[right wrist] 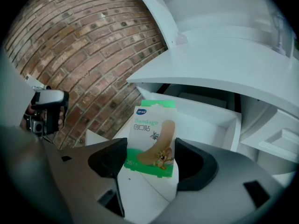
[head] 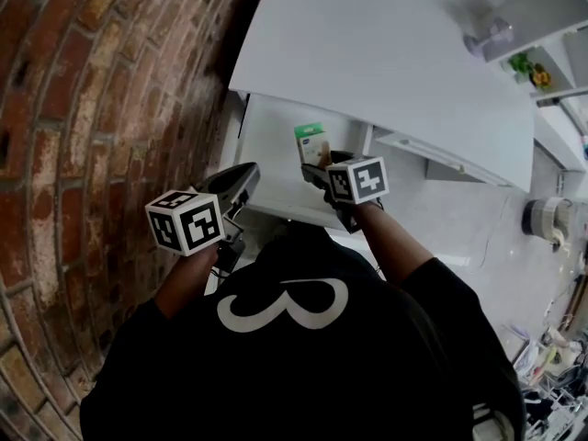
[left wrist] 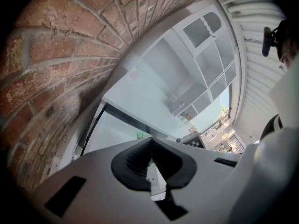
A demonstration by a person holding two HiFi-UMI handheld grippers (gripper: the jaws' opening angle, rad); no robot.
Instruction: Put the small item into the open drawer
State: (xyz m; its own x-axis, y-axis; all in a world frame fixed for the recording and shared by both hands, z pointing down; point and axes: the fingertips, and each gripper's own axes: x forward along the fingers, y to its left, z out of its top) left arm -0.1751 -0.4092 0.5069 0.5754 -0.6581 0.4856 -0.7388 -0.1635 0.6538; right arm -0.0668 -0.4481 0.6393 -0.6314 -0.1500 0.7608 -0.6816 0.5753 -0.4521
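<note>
A small green and white bandage box stands upright between the jaws of my right gripper, which is shut on its lower part. In the right gripper view the box hangs over the open white drawer, just inside its front edge. The drawer is pulled out from under a white tabletop. My left gripper is shut with nothing in it, held at the drawer's left front corner beside the brick wall. In the left gripper view its pads meet and the drawer lies beyond.
A brick wall runs close along the left. White shelves with small objects stand past the tabletop at the right. A second lower compartment shows right of the drawer. A cluttered area lies at the bottom right.
</note>
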